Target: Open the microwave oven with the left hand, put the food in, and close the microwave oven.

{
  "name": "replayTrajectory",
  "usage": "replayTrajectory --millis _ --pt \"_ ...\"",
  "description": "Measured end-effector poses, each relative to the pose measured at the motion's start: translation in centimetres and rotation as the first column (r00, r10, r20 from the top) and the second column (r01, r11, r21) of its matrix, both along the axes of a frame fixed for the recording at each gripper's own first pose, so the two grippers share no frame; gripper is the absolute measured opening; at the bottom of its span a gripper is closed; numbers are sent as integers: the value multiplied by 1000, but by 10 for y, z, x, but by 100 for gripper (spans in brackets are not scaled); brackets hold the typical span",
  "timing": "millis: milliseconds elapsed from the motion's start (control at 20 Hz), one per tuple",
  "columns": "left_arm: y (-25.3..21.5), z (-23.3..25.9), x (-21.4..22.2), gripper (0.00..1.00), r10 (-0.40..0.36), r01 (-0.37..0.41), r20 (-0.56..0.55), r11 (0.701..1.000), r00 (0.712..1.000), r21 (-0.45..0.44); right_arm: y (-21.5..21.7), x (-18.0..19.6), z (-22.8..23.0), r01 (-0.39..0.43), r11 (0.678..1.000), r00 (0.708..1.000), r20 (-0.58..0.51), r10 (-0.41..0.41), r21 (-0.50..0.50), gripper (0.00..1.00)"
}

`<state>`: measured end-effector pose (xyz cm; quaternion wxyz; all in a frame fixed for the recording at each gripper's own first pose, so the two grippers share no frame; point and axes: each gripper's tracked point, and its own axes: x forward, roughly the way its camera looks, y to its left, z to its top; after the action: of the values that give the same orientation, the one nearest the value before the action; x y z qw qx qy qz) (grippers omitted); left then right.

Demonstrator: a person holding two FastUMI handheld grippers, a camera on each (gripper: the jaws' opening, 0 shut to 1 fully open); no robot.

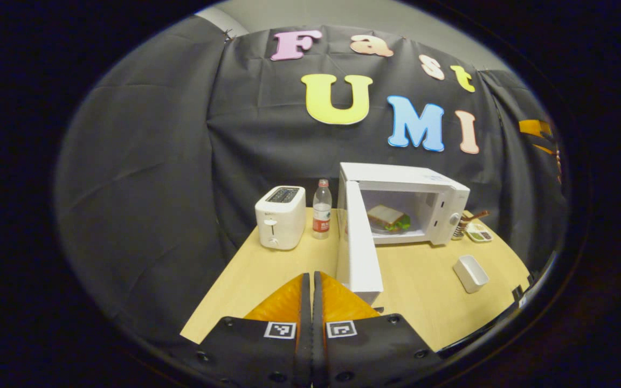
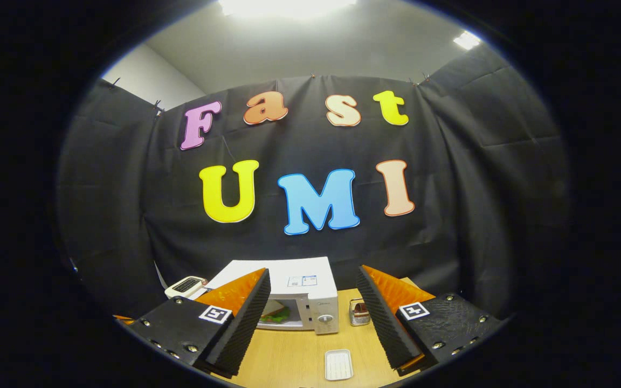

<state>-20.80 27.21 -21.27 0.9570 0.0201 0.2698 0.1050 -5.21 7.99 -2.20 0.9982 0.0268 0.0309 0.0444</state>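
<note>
No brand or label is readable on the microwave oven, toaster or water bottle. The left gripper has its fingers pressed together on nothing, just near of the swung-open door. The right gripper is spread wide, empty. The sandwich sits inside the oven cavity on the wooden table

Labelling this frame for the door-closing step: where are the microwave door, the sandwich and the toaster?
microwave door (image 1: 358,242): left gripper view, inner face of the open door.
sandwich (image 1: 388,216): left gripper view, top bread slice, inside the oven.
toaster (image 1: 280,220): left gripper view, front face.
</note>
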Motion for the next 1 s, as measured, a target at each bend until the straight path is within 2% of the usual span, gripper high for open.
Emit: replayTrajectory --millis 150,250,600,1000 --pt "-12 -4 4 6 -25 25 -22 1000 999 -10 -6 6 -1 2 1000 1000 -3 -2 -2 97" --pt "-23 -4 3 7 -21 20 -19 998 1000 -53 -11 14 -4 3 1000 1000 -12 -3 8 97" --pt "-97 -20 11 7 -91 85 -36 985 995 -151 -29 34 -7 3 1000 1000 -19 -3 10 97" --pt "-186 -26 52 6 -228 216 -36 955 973 -203 -60 53 -12 11 1000 1000 -29 -11 12 97"
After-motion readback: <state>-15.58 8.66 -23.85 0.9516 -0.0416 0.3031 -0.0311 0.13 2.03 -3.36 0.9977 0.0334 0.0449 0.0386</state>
